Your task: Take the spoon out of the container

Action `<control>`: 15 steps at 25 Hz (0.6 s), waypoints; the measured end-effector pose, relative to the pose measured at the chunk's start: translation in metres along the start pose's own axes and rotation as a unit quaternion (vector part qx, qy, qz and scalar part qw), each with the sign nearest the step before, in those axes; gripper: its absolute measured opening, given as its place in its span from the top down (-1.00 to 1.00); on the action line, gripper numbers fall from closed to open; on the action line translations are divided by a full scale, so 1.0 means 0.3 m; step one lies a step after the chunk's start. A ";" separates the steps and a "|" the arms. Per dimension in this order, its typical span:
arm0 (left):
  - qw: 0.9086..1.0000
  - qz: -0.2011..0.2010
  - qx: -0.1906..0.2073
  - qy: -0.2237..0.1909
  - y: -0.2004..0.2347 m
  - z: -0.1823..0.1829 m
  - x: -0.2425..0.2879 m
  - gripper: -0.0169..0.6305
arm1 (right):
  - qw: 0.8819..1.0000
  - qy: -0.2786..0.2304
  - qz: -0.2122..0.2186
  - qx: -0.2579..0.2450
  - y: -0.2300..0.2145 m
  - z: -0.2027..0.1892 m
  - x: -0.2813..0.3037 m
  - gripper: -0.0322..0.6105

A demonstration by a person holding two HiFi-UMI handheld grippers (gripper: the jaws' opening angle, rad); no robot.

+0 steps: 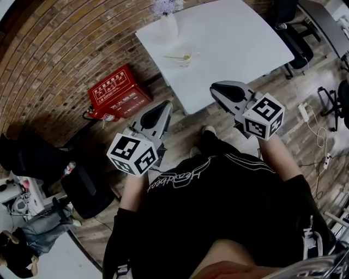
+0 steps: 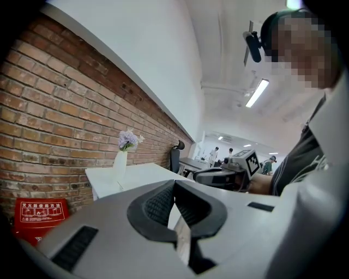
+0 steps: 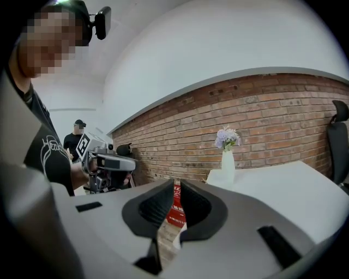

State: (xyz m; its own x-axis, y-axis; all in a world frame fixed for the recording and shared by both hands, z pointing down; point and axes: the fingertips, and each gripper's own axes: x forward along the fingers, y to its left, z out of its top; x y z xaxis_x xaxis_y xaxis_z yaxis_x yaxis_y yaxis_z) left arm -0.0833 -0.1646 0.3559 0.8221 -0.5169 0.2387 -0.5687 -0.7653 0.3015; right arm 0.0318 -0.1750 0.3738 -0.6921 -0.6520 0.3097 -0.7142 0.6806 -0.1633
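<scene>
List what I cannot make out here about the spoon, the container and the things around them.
Spoon and container: too small and far in the head view to tell how the spoon lies; neither gripper view shows them.
Flowers in the vase: cut off by the head view's top edge.
Red box print: too small to read.

1. Left hand-held gripper [image 2: 174, 185]: jaws together at the tips, nothing between them.
2. White surface [image 2: 144, 175] ahead, against the brick wall [image 2: 54, 120]; white vase [image 2: 120, 166] with purple flowers [image 2: 128, 140] upright on it.
3. Red box [image 2: 35, 214] low on the left, by the wall.
4. Right hand-held gripper [image 2: 199, 175] at right, held level.
</scene>
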 end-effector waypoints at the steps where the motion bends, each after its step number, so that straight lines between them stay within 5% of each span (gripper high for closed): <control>1: 1.000 0.004 -0.003 0.000 0.015 -0.004 0.010 0.93 | 1.000 0.000 -0.001 -0.001 -0.021 -0.002 0.016 0.89; 4: 1.000 0.017 -0.016 0.001 0.068 -0.004 0.046 0.93 | 1.000 0.005 -0.003 -0.011 -0.090 0.002 0.085 0.61; 15: 0.994 0.086 -0.059 0.010 0.337 0.039 0.185 0.93 | 0.992 0.061 0.081 -0.077 -0.275 -0.007 0.463 0.62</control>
State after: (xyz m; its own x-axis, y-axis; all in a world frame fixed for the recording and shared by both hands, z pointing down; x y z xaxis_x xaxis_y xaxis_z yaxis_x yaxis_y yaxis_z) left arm -0.0949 -0.2751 0.3887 0.7119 -0.6281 0.3140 -0.7014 -0.6146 0.3610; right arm -0.0053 -0.3210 0.4321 -0.7715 -0.4912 0.4044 -0.5639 0.8222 -0.0771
